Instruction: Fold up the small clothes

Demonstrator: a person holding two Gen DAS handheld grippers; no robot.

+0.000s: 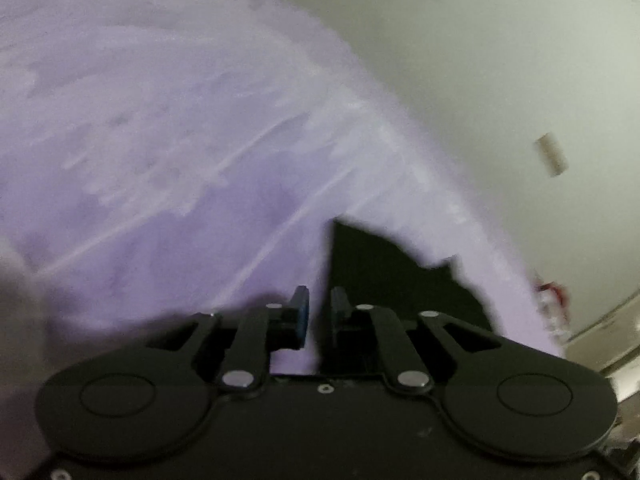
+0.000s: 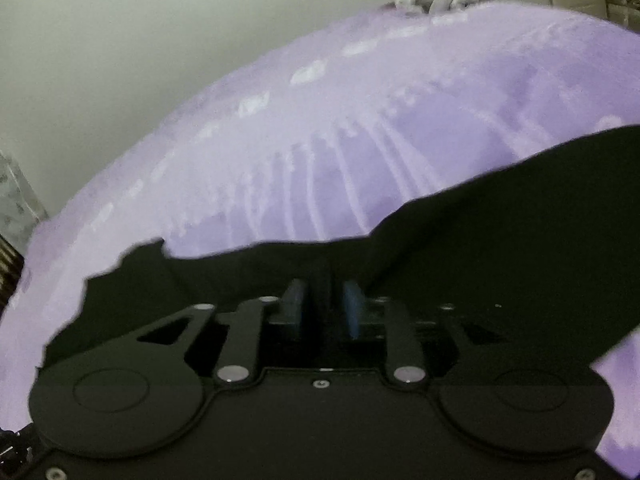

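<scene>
Black linkage of our left gripper (image 1: 319, 312) is filling the near edge, and we are seeing its blue-padded jaws standing slightly apart, gripping nothing; a lilac patterned bedspread (image 1: 160, 160) shows through the gap. Just beyond and to the right of those jaws, a corner of the black garment (image 1: 384, 272) is lying on the spread, its point aiming away from us. From our right gripper (image 2: 325, 304), the garment (image 2: 500, 208) is stretching across and past the jaws, its long axis running from lower left up to the right. Those jaws are also narrowly apart, with dark cloth between them; we cannot tell whether the pads are pressing it. Both grippers are angling downward toward the spread.
</scene>
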